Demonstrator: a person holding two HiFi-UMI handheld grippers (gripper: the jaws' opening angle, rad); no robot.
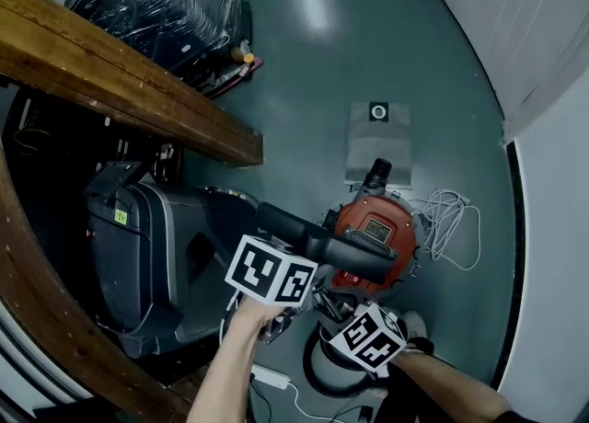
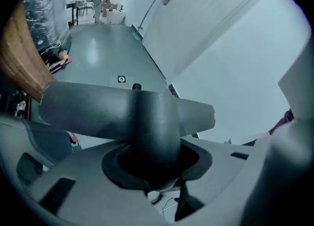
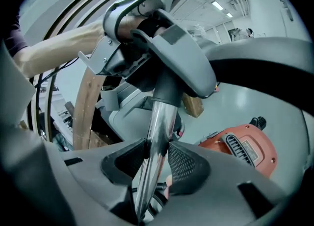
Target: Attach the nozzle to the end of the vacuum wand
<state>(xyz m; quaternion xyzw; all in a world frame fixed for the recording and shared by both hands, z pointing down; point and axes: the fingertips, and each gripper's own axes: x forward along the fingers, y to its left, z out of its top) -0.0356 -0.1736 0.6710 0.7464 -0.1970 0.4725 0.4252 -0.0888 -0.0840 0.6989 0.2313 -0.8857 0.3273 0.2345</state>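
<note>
1. Grey floor (image 1: 313, 62) of a workshop. A wooden beam (image 1: 120, 81) runs along its left edge, with a dark grey machine (image 1: 138, 246) below it.
2. An orange vacuum (image 1: 373, 228) stands mid-floor. A white cable (image 1: 451, 219) lies just beside it toward the right wall, and a flat grey bag (image 1: 377, 141) lies beyond it.
3. My left gripper (image 2: 152, 166) is clamped on the nozzle (image 2: 122, 109). Its jaws grip the dark neck, and the T-shaped head lies crosswise beyond them.
4. My right gripper (image 3: 157, 171) is clamped on the wand (image 3: 159, 122), with the chrome tube pinched between both pads.
5. I see the nozzle up off the floor, held over the near side of the vacuum.
6. In the right gripper view the wand's upper end runs into the nozzle's dark collar. I can't tell how far it is seated.
</note>
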